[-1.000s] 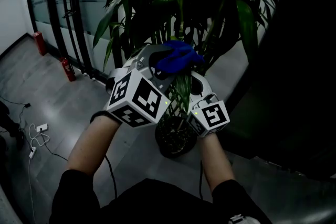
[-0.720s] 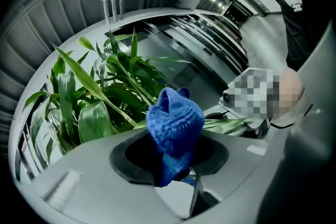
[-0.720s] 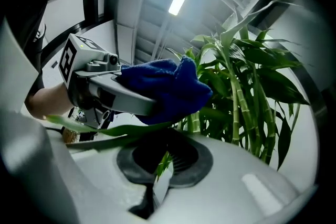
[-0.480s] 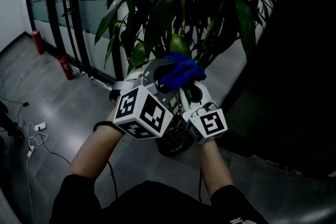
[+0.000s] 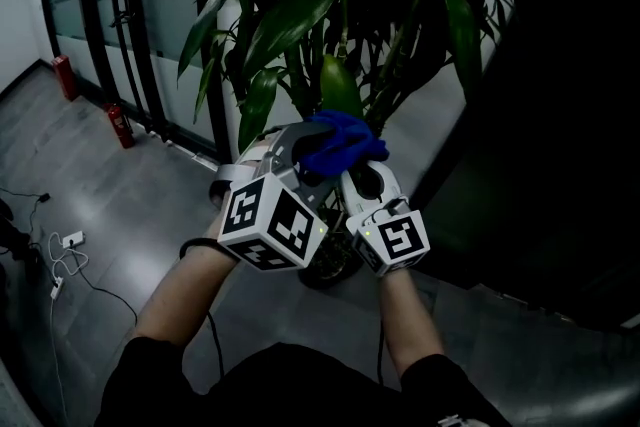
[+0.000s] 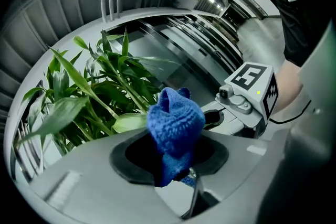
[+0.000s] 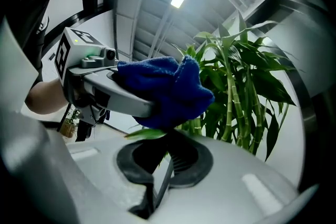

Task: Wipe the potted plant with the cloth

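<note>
A tall potted plant [image 5: 330, 5] with long green leaves stands in front of me, its dark pot [image 5: 322, 267] on the floor below my hands. My left gripper [image 5: 318, 153] is shut on a bunched blue cloth [image 5: 341, 139], which presses against one pale green leaf [image 5: 338, 87]. In the left gripper view the cloth [image 6: 175, 124] bulges out of the closed left gripper [image 6: 178, 168]. My right gripper [image 5: 362, 173] sits just right of the cloth. In the right gripper view the right gripper [image 7: 163, 157] is shut on that leaf [image 7: 148, 134], right under the cloth [image 7: 167, 92].
A glass partition with black frames [image 5: 130, 15] runs along the left. Two red fire extinguishers [image 5: 118, 125] stand at its foot. A power strip and cables [image 5: 65, 250] lie on the grey floor at left. A dark wall [image 5: 560, 115] closes the right side.
Both grippers and the cloth have come down and toward me along the leaf. The leaf that hung below the cloth now stands above it.
</note>
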A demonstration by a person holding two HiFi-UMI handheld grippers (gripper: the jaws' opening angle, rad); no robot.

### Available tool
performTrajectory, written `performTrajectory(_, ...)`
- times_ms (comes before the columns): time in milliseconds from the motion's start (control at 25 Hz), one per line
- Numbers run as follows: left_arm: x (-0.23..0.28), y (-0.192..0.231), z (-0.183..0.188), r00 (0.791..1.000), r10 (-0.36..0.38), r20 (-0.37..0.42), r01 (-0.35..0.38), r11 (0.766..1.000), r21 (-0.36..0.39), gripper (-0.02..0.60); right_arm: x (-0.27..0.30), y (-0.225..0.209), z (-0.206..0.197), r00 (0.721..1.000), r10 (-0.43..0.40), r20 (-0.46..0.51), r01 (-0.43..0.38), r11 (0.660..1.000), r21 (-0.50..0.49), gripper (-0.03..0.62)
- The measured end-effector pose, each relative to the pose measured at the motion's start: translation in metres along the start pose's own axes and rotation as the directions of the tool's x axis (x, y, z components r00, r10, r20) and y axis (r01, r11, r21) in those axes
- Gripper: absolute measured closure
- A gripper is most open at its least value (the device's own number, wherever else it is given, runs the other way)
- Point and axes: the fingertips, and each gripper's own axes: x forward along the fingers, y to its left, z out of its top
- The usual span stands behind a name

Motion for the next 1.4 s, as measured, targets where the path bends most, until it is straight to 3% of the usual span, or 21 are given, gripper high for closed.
performTrajectory(360,0.003,-0.022,0.0,0.998,-0.056,-0.005,0.057,0.998,0.012,0.43,-0.016,-0.002,-0.014,0.999,-0.026,-0.03,0.026,1.0,0.006,0.591)
performTrajectory(680,0.004,-0.043,-0.007,0.996,-0.094,0.002,0.094,0.994,-0.059,0.43,-0.033,0.002,-0.03,0.997,-0.031,-0.076,0.034,0.999,0.028,0.591)
performTrajectory(960,0.001,-0.059,-0.018,0.995,-0.09,0.032,0.094,0.981,-0.167,0.43,-0.047,0.006,-0.038,0.993,-0.029,-0.114,0.036,0.998,0.056,0.591)
performTrajectory(1080,-0.007,-0.067,-0.027,0.991,-0.086,0.098,0.111,0.949,-0.294,0.43,-0.056,0.014,-0.043,0.995,0.013,-0.099,-0.002,0.994,0.108,0.591)
performTrajectory(1280,-0.024,-0.054,-0.049,0.975,0.013,0.22,0.115,0.822,-0.557,0.43,-0.061,0.024,-0.042,0.995,0.07,-0.072,-0.061,0.991,0.122,0.591)
performTrajectory(1400,-0.046,-0.043,-0.051,0.961,0.111,0.252,0.077,0.769,-0.634,0.43,-0.061,0.03,-0.043,0.993,0.102,-0.057,-0.093,0.986,0.141,0.591)
